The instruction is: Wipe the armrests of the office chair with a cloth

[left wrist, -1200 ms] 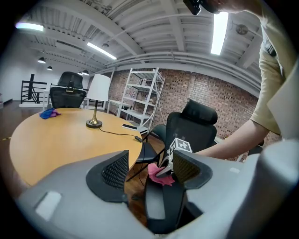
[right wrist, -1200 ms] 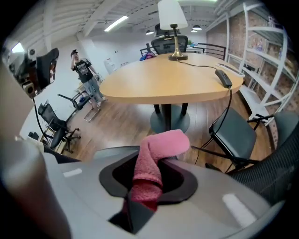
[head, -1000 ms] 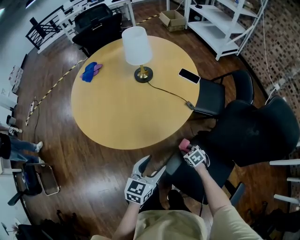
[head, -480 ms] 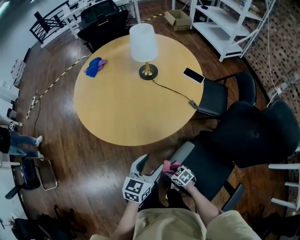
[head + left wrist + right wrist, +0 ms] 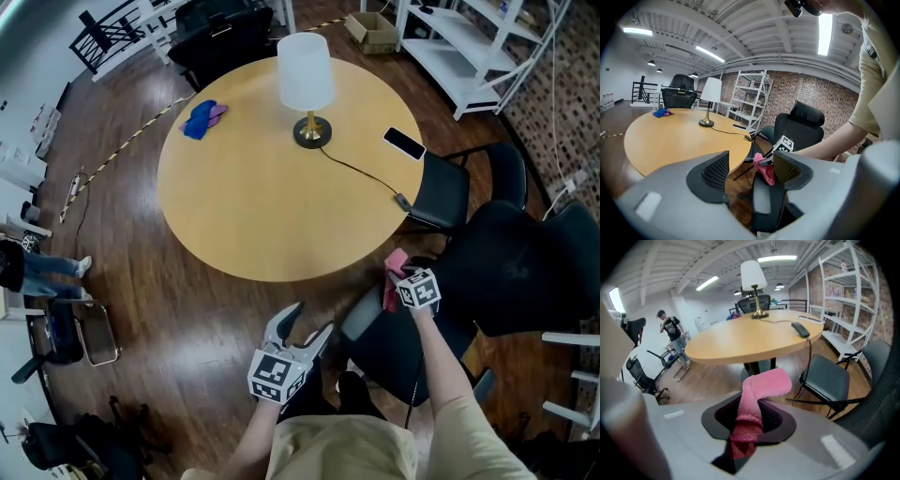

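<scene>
The black office chair (image 5: 511,267) stands at the right, its grey-topped armrest (image 5: 359,314) running toward the table. My right gripper (image 5: 401,279) is shut on a pink cloth (image 5: 395,265) at the armrest's far end; in the right gripper view the cloth (image 5: 759,394) sticks up from between the jaws of that gripper (image 5: 751,422). My left gripper (image 5: 306,326) hovers just left of the armrest, open, with nothing between its pads. From the left gripper (image 5: 751,171) view, the armrest (image 5: 761,206) and the pink cloth (image 5: 767,172) lie ahead.
A round wooden table (image 5: 253,202) carries a lamp (image 5: 307,89), a phone (image 5: 404,143), a cable and a blue cloth (image 5: 200,119). A black side chair (image 5: 441,192) stands by the table. White shelves (image 5: 450,47) are at the back right; a person (image 5: 42,267) stands far left.
The right gripper slid the pink cloth along the armrest toward me, then back out to the far end. The left gripper stayed nearly still and open.
</scene>
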Available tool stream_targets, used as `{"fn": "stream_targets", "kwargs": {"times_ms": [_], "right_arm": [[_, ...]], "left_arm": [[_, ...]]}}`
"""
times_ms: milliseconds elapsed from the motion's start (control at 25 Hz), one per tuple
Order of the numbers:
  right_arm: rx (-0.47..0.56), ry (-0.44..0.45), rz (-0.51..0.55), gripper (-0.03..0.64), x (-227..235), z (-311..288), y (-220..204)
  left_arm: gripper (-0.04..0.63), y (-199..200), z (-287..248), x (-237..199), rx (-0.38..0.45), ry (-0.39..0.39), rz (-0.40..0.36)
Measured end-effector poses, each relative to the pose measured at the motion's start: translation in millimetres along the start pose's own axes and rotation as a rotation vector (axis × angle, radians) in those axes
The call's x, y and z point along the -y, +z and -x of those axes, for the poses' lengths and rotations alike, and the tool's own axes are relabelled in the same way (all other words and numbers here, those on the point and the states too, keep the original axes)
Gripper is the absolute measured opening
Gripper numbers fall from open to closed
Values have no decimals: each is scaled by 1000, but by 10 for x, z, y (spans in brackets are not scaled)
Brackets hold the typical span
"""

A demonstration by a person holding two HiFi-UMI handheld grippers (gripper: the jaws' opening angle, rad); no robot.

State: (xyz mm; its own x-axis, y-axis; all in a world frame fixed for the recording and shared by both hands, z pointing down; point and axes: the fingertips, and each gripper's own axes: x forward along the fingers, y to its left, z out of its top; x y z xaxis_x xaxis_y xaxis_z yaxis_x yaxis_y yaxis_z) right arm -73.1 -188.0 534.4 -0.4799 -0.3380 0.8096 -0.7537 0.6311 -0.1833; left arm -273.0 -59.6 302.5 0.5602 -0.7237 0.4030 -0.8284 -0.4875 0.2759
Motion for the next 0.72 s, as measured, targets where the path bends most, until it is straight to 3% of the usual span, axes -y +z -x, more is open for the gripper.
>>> {"fn": "stream_targets", "kwargs": {"times_ms": [120,320,520,600,720], "right_arm": [[-52,71,29,66,-349,-236,-243],[-42,222,115,66,-1518,-320,-586],[-39,379,61,64,-2388,-213,-1016],[-20,398,42,64,-2369,-135,-1032],[120,291,-56,64,-1730,130,-691]], "left_arm": [[282,-70,27,6,-13,6,5],[282,-87,41,-62,-7,23,20],[282,-50,-28,-34,0,13,12],[282,-49,-47,-23,0,11,11],[282,-50,-42,26,-1,3,6]]}}
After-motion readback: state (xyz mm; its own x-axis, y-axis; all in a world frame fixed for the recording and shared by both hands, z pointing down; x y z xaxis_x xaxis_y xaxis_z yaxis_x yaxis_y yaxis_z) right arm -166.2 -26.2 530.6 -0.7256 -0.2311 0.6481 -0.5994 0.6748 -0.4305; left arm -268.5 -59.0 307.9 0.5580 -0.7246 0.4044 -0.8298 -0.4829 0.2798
